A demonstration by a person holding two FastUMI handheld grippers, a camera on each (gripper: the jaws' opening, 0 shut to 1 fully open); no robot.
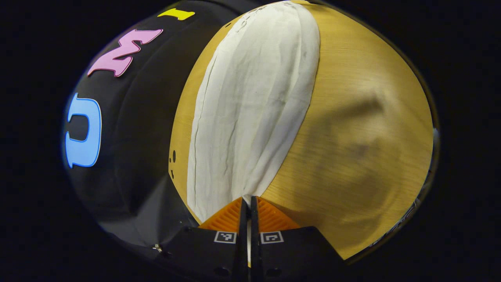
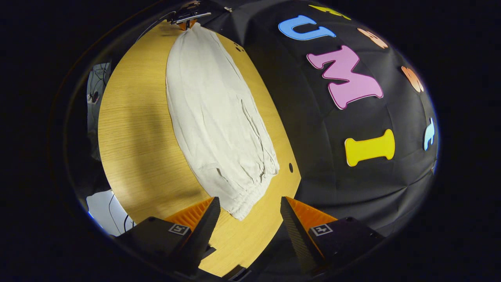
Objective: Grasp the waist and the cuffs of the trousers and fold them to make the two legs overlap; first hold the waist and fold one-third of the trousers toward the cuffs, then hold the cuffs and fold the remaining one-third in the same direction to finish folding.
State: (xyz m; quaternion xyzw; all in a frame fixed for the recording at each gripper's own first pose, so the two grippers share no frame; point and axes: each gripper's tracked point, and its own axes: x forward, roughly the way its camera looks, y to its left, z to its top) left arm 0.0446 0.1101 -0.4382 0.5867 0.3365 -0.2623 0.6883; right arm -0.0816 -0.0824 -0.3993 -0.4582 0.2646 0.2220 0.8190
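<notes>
Cream trousers [image 1: 250, 105] lie lengthwise on the wooden table [image 1: 364, 129] as one long strip. My left gripper [image 1: 248, 198] is shut on their near end, which bunches to a point between the fingers. From the right gripper view, the trousers [image 2: 211, 113] run away toward the left gripper [image 2: 184, 20] at the far edge. Their gathered, elastic end [image 2: 250, 192] lies just ahead of my right gripper [image 2: 249, 200]. That gripper hovers open, its fingers apart on either side of this end and not touching the cloth.
The table's edge runs close along one side of the trousers, with small holes [image 2: 291, 167] in the board and the black booth wall beyond. A wide strip of bare wood [image 2: 137, 137] lies on the other side. Cables and pale floor [image 2: 103, 207] show past the table.
</notes>
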